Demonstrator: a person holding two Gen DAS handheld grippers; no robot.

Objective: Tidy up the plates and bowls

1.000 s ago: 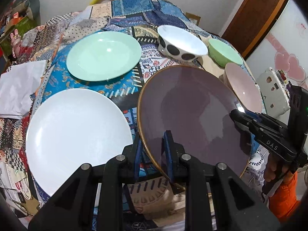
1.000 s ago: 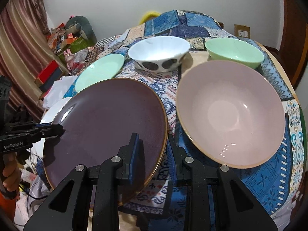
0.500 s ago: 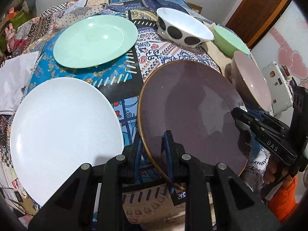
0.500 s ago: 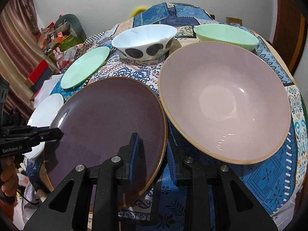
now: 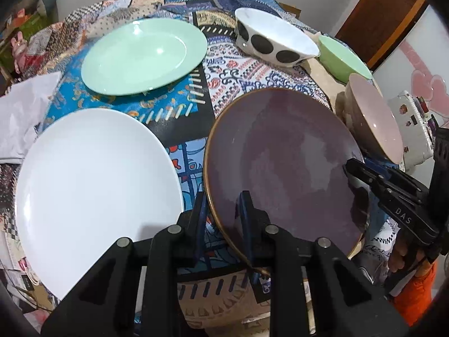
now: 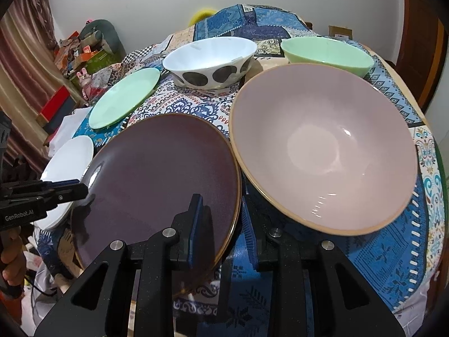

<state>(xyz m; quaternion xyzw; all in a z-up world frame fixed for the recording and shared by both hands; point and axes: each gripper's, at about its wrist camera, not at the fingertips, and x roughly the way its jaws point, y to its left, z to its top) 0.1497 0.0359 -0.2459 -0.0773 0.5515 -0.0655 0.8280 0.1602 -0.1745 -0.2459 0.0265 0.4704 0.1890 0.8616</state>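
Observation:
A dark purple plate (image 5: 283,163) with a gold rim is held tilted above the patchwork tablecloth. My left gripper (image 5: 223,207) is shut on its near left rim. My right gripper (image 6: 220,213) is shut on its opposite rim (image 6: 165,174) and also shows in the left wrist view (image 5: 348,168). My left gripper shows at the left of the right wrist view (image 6: 84,189). A white plate (image 5: 92,188) lies left of the purple plate. A mint green plate (image 5: 143,56) lies behind it. A large pink bowl (image 6: 322,146) sits right of the purple plate.
A white bowl with black dots (image 6: 210,61) and a mint green bowl (image 6: 328,53) stand at the back. White paper (image 5: 22,106) lies at the table's left edge. A wooden door (image 5: 384,16) and a white appliance (image 5: 415,129) are to the right.
Both grippers keep hold of the purple plate and have carried it lower and nearer to the table. The pink bowl now looms larger in the right wrist view.

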